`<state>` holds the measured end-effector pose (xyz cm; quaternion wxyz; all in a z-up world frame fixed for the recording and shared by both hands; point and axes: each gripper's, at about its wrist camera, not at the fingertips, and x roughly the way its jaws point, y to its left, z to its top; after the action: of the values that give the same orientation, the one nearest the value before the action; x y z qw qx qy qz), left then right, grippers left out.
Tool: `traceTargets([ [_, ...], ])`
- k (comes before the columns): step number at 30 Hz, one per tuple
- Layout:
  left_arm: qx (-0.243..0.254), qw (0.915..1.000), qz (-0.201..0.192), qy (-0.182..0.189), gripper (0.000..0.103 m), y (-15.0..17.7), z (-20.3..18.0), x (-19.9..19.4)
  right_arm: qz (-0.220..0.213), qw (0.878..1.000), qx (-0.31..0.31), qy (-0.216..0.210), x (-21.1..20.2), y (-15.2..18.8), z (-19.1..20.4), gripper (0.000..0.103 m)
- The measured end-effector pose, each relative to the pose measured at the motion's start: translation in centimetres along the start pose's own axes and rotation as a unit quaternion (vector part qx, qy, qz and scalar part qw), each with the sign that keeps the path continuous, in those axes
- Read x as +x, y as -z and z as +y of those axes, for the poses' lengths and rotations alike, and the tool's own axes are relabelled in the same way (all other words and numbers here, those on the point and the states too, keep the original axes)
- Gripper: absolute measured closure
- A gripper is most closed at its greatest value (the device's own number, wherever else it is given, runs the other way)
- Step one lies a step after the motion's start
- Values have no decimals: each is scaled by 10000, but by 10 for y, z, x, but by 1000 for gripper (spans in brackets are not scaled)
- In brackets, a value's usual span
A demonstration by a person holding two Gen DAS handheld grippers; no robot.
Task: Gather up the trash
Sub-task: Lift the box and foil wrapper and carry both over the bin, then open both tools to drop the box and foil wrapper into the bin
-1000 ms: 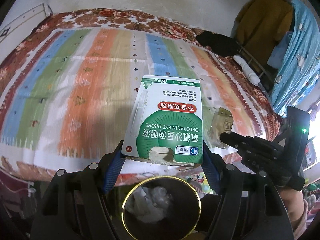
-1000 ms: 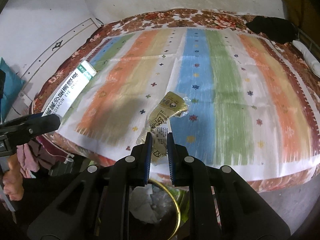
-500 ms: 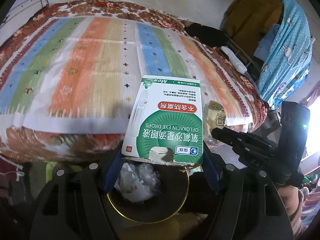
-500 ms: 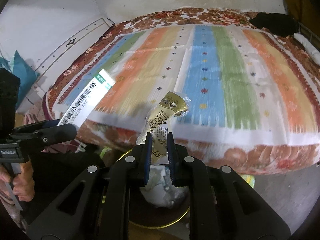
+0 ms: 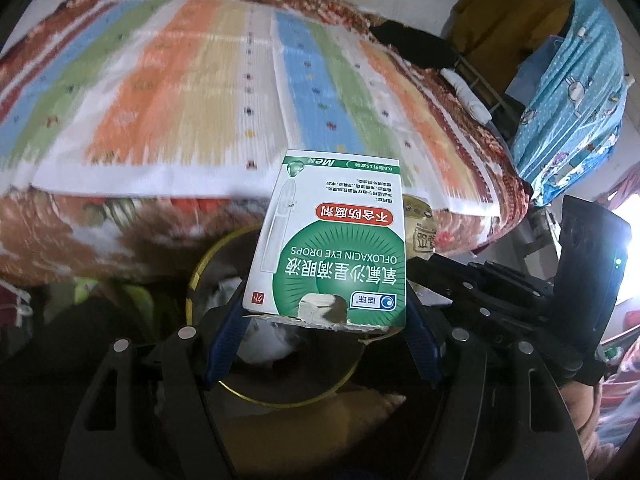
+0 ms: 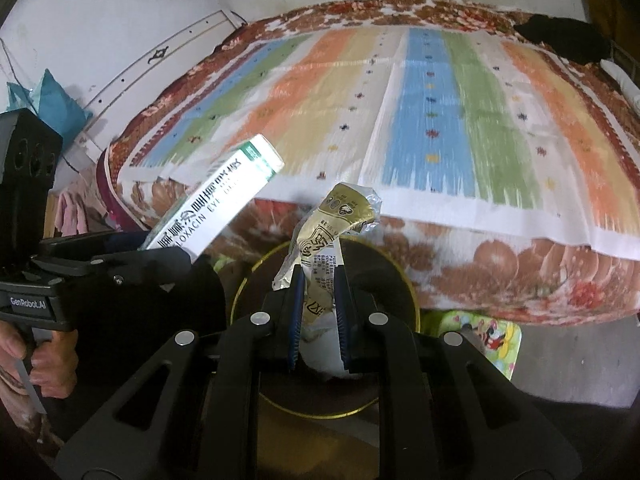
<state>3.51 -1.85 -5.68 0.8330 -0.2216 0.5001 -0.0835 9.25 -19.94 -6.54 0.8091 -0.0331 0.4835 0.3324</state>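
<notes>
My left gripper (image 5: 324, 320) is shut on a green and white eye drops box (image 5: 332, 240), held over a round bin with a gold rim (image 5: 200, 264). The box also shows in the right wrist view (image 6: 216, 212). My right gripper (image 6: 318, 292) is shut on a crumpled gold snack wrapper (image 6: 336, 220), held over the same bin (image 6: 240, 292). White crumpled trash (image 5: 264, 344) lies inside the bin. The right gripper (image 5: 480, 292) sits just right of the box in the left wrist view.
A bed with a striped sheet (image 6: 432, 112) stands just beyond the bin. A black item (image 6: 560, 40) lies at its far right corner. A colourful mat (image 6: 480, 336) lies on the floor to the right of the bin. Blue patterned cloth (image 5: 572, 92) hangs at the right.
Both grippers have pulled back from the bed and down, each still holding its item. The bin has come fully into view beneath them.
</notes>
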Motion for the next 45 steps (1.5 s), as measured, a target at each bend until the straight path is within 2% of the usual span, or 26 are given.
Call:
traceTargets([
  [7,-541,9971,532,82,32,6,14,24,531,9983,178,141,26,10,0,89],
  [12,-746,9938,820,-43,32,10,21,37,699,9970,307,112,35,10,-5,88],
  [16,-895,9908,1013,-93,32,11,26,45,865,9951,452,146,44,11,-9,83],
  [18,-1013,9886,1115,-70,32,10,29,50,936,9942,494,180,48,11,-11,78],
  [20,-1111,9866,1188,-125,28,8,31,56,983,9933,570,196,51,10,-13,59],
  [22,-1329,9833,1232,-158,20,5,38,61,987,9931,603,208,52,9,-16,52],
  [27,-1458,9833,1081,-124,18,-1,40,58,1000,9928,652,106,53,8,-19,47],
  [34,-904,9921,594,-639,18,-8,27,38,901,9944,559,33,50,5,-15,46],
  [40,-626,9946,452,-692,18,-11,24,29,843,9950,532,41,46,5,-16,45],
  [45,-453,9948,297,-863,18,-7,26,18,700,9959,568,33,33,8,-22,41],
])
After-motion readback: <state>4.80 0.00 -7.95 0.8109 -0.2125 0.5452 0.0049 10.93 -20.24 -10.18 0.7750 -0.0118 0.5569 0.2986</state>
